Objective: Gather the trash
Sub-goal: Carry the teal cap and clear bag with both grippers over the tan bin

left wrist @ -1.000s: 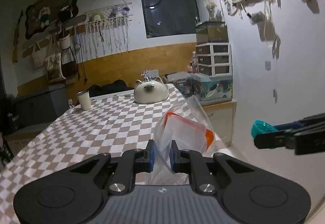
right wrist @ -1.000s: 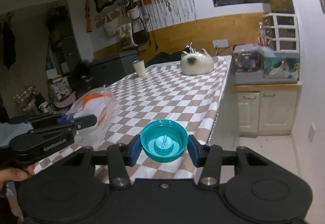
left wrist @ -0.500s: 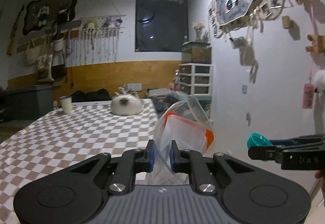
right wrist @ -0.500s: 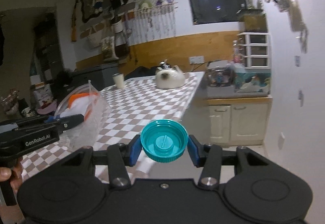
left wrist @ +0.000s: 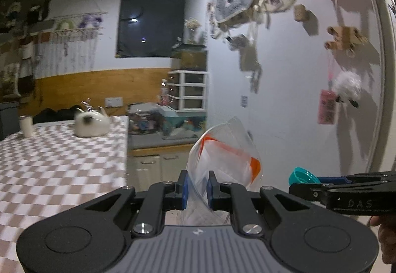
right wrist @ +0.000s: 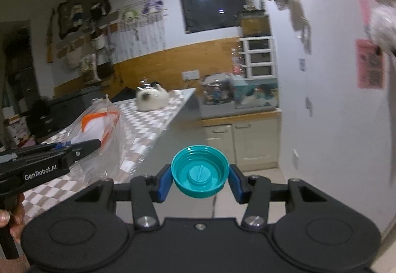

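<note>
My left gripper [left wrist: 197, 185] is shut on a clear plastic bag with orange markings [left wrist: 222, 156], held up in the air past the table's right edge. The bag also shows in the right wrist view [right wrist: 99, 129], pinched by the left gripper [right wrist: 92, 144]. My right gripper [right wrist: 200, 180] is shut on a teal plastic lid [right wrist: 200, 171], hollow side facing the camera. In the left wrist view the lid [left wrist: 300, 175] and right gripper [left wrist: 294, 186] sit to the right of the bag, a little apart from it.
A checkered table [left wrist: 61, 161] lies to the left with a white cat-shaped teapot [left wrist: 91, 122] and a cup [left wrist: 26, 125]. A low cabinet [right wrist: 242, 139] with cluttered top and white drawers [right wrist: 258, 56] stands ahead. A white wall with hanging decorations [left wrist: 297, 99] is close on the right.
Both grippers have swung to the right, away from over the table toward the wall and cabinet. Each keeps its hold on the bag and the lid.
</note>
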